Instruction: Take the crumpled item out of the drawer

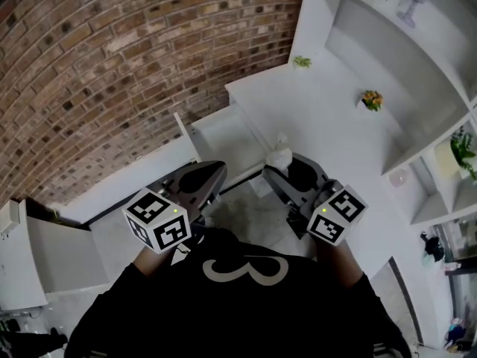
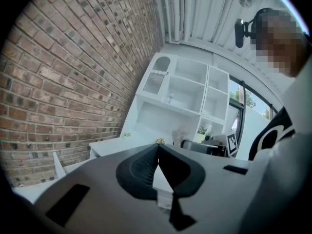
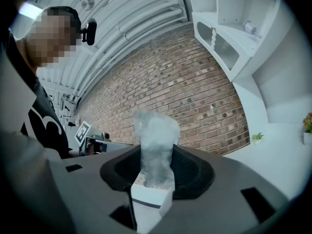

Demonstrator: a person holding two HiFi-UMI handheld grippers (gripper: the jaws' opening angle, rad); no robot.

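1. Looking down from the head view, we noted the right gripper (image 1: 276,169) and the left gripper (image 2: 157,151) side by side in front of a white tabletop (image 1: 313,103), with a brick wall (image 1: 112,66) to the left.
2. Right fingers were clamped on the crumpled item (image 3: 156,130), a pale, translucent wad. It stood up out of the fingers, with the brick wall behind it in the right gripper view.
3. In the head view the item showed as a white lump at the right fingertips. It was just right of the open drawer (image 1: 223,136) and outside its outline, near the tabletop's front edge.
4. Left fingers were closed tip to tip, with nothing between them.
5. We saw the left gripper lying beside the drawer's near corner. We could not tell whether it touched the drawer.
6. Each gripper's marker cube (image 1: 158,218) sat close to our dark shirt (image 1: 238,304).
7. We logged two small potted plants (image 1: 371,99) on the tabletop, well apart from each other, below white shelving (image 2: 187,89).
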